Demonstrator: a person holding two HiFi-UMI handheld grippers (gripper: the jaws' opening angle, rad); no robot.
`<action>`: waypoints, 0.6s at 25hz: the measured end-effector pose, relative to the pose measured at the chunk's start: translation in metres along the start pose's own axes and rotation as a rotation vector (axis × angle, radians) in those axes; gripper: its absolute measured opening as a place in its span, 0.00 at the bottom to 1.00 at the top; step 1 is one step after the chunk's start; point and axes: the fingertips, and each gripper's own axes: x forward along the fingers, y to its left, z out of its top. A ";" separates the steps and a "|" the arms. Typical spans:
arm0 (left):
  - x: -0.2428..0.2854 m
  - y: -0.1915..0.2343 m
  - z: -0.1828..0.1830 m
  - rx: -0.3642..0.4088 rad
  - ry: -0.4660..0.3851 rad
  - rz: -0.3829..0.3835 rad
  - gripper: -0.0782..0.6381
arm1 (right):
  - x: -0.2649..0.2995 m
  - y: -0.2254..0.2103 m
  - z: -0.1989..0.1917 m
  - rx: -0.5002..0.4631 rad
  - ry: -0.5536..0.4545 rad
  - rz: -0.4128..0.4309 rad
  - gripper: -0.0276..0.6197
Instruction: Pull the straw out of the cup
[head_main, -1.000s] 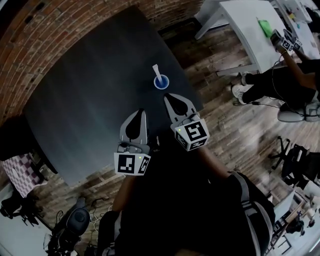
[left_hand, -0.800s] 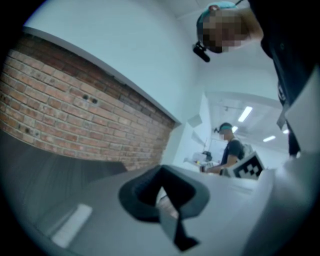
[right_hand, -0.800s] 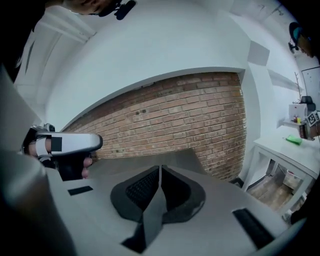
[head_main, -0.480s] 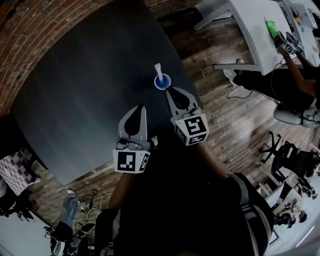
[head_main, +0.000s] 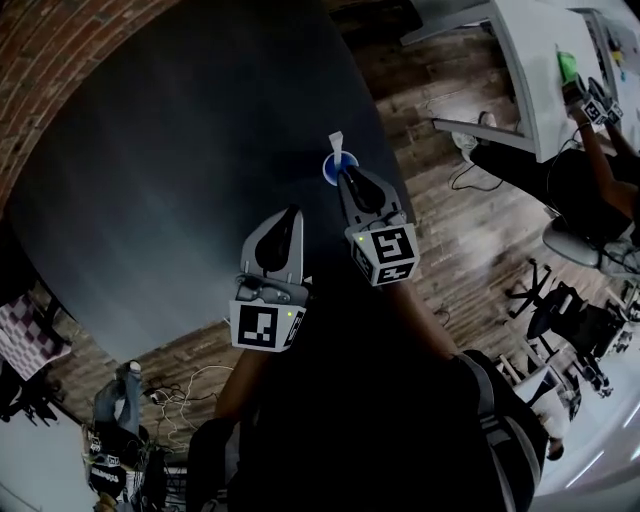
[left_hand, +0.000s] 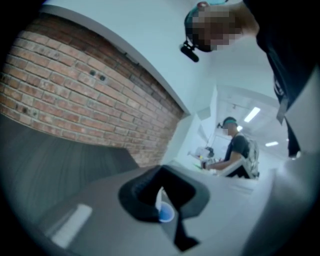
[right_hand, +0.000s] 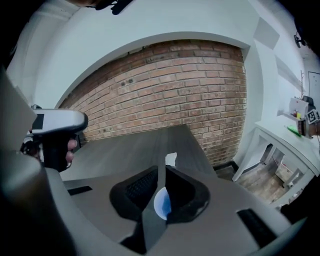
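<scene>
Straw (head_main: 336, 142) stands in the cup (head_main: 331, 168), leaning a little, its white top widened like a small flag and well clear of the rim. The right gripper view shows that top (right_hand: 171, 159) just above the jaw tips, with the blue cup (right_hand: 161, 206) behind them. The cup is small and sits on the dark table (head_main: 180, 190), close to the edge that borders the wood floor (head_main: 450, 210).

The right gripper (head_main: 346, 176) has its tips at the near rim of the cup. Its jaws are pressed together with nothing between them, so the straw is not yet taken. The left gripper (head_main: 294, 212) hangs back over the table, apart from the cup, with its jaws likewise closed and empty. Its own view looks past them to the cup (left_hand: 166, 215) and straw (left_hand: 160, 199).

The straw is probably very light, thin and easy to crush, so a gentle pinch should do. The best hold looks to be the bare length between the rim and the wide top, which may also stop the pads from slipping off. The cup seems light too and may tip or slide towards the edge if the pull is not straight along the straw. The jaws must part before any grasp. A brick wall (head_main: 60, 70) runs along the far side of the table.
</scene>
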 end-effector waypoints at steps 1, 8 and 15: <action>0.003 0.004 0.000 -0.012 0.000 0.003 0.12 | 0.005 -0.001 -0.002 -0.006 0.013 -0.005 0.07; 0.017 0.013 -0.008 -0.046 0.023 -0.005 0.12 | 0.027 -0.012 -0.019 -0.038 0.101 -0.044 0.19; 0.032 0.019 -0.013 -0.083 0.036 -0.004 0.12 | 0.043 -0.023 -0.028 -0.049 0.136 -0.043 0.19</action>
